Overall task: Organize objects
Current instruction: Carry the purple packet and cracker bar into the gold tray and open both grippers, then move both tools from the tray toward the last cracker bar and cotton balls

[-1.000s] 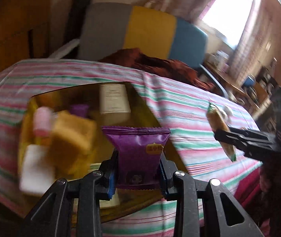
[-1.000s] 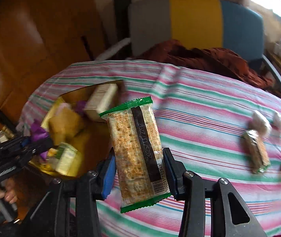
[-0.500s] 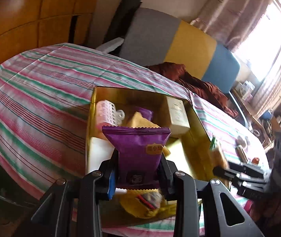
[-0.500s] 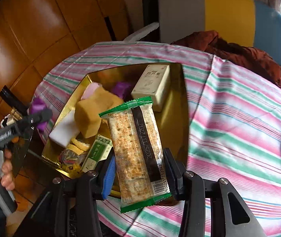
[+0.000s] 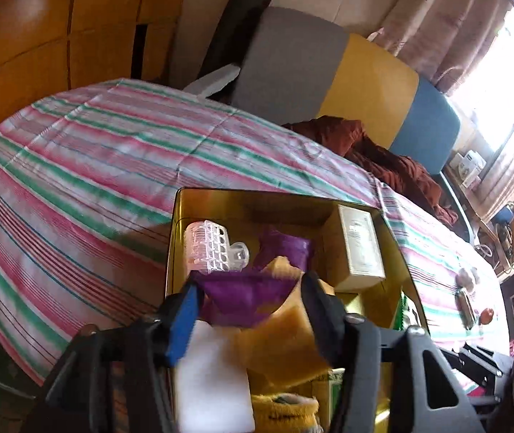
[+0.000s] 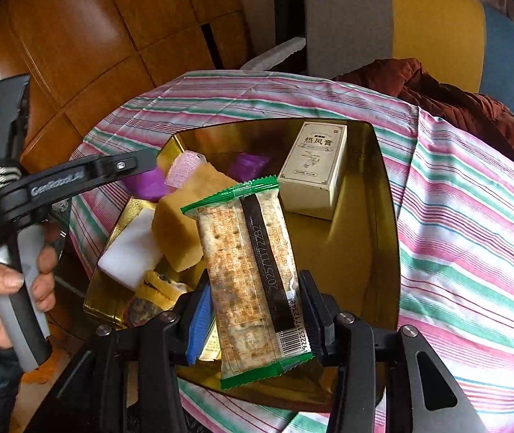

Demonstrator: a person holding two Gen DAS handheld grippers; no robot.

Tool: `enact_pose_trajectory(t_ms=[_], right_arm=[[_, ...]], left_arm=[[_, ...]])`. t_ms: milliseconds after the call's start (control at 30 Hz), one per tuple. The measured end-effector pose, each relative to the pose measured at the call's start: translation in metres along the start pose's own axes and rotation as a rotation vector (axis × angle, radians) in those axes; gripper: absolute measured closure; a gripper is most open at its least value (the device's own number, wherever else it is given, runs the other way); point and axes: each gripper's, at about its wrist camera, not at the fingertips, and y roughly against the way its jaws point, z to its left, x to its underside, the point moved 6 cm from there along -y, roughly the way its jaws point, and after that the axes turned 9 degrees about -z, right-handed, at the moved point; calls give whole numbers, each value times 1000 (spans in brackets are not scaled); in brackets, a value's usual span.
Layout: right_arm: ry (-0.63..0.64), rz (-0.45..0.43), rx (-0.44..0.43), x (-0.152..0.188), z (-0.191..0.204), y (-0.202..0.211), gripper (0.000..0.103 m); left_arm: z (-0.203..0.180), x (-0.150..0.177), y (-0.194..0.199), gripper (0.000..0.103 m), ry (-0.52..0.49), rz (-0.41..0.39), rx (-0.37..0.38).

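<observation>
A gold tin tray (image 6: 357, 245) (image 5: 177, 216) sits on the striped tablecloth. It holds a white box (image 6: 314, 169), a yellow sponge block (image 6: 181, 223), a white block (image 6: 130, 252), a clear hair roller (image 5: 210, 249) and a purple packet (image 5: 285, 249). My right gripper (image 6: 253, 310) is shut on a green-edged cracker packet (image 6: 246, 270), held upright over the tray's near side. My left gripper (image 5: 249, 288) (image 6: 141, 169) hangs over the tray's left part with its fingers spread. Another purple packet (image 5: 249, 299) (image 6: 145, 184) lies loose and tilted between them.
The round table's striped cloth (image 5: 76, 166) stretches left and behind the tray. A grey, yellow and blue chair (image 5: 365, 83) with a brown garment (image 5: 383, 155) stands behind. Small wrapped items (image 5: 466, 303) lie on the cloth at far right. A hand (image 6: 4, 288) grips the left handle.
Both grippers have moved in over the tray. The left fingers have spread and the purple packet has dropped from upright to low and tilted. The right still grips the crackers.
</observation>
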Motion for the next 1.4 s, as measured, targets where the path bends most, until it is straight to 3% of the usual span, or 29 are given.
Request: enact_pose_trajectory(t_ms=[300,333,367,500,633,733,933,1400], right_arm=[[-34,30,-25,8,-5,-15,56],[-38,28,-32,8,-5,-16,53],[-44,30,-33,9,-5,-16,44],[-38,32,-18,12,-5,-14,41],[-36,26,6,15,-7,-9,31],[-28,7,27,17,-6,-4,17],[-7,-53,85,17,-6,13,3],[23,-149,196,13,-16,40,0]], left_arm=[[8,17,20,45,-1,-31,-54],[8,20,24,45,-6,-34,-59],[7,24,27,45,-12,-37,-68],[2,37,37,45,-45,-46,-83],[-9,46,45,45,-93,-63,-102],[-14,48,49,45,-112,-75,-112],[-24,53,61,44,-142,-103,-131],[-58,63,78,44,-230,-130,-102]])
